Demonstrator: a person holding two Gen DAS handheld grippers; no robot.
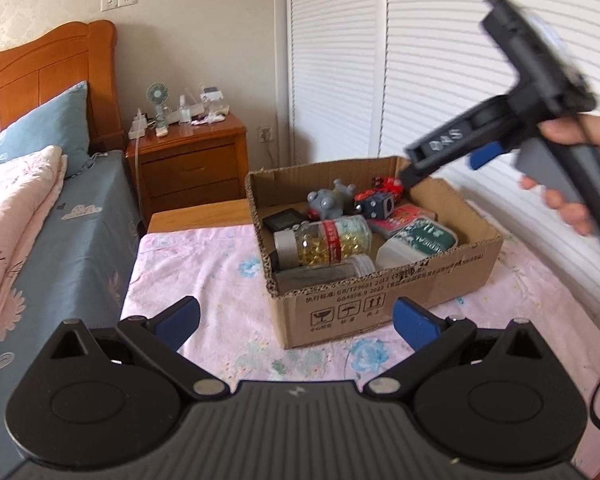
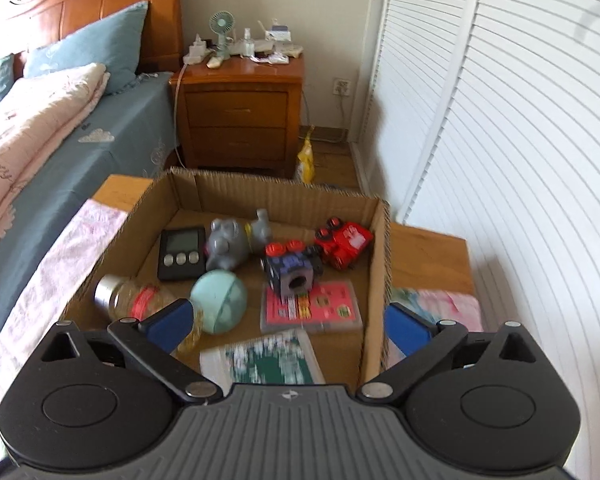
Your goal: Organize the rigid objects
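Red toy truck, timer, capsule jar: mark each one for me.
red toy truck (image 2: 346,249), right wrist view, on its red body.
timer (image 2: 179,253), right wrist view, on its front below the screen.
capsule jar (image 1: 326,241), left wrist view, on its red label.

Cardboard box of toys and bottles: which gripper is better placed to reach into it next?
Right. The right gripper hangs open directly above the brown cardboard box, fingers over its contents. The left gripper, also open and empty, sits back over the pink floral cloth, short of the box.

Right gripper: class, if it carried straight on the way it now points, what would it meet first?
Probably the green-and-white packet lying in the cardboard box, just ahead of the open right gripper; depth is hard to judge through the fisheye.
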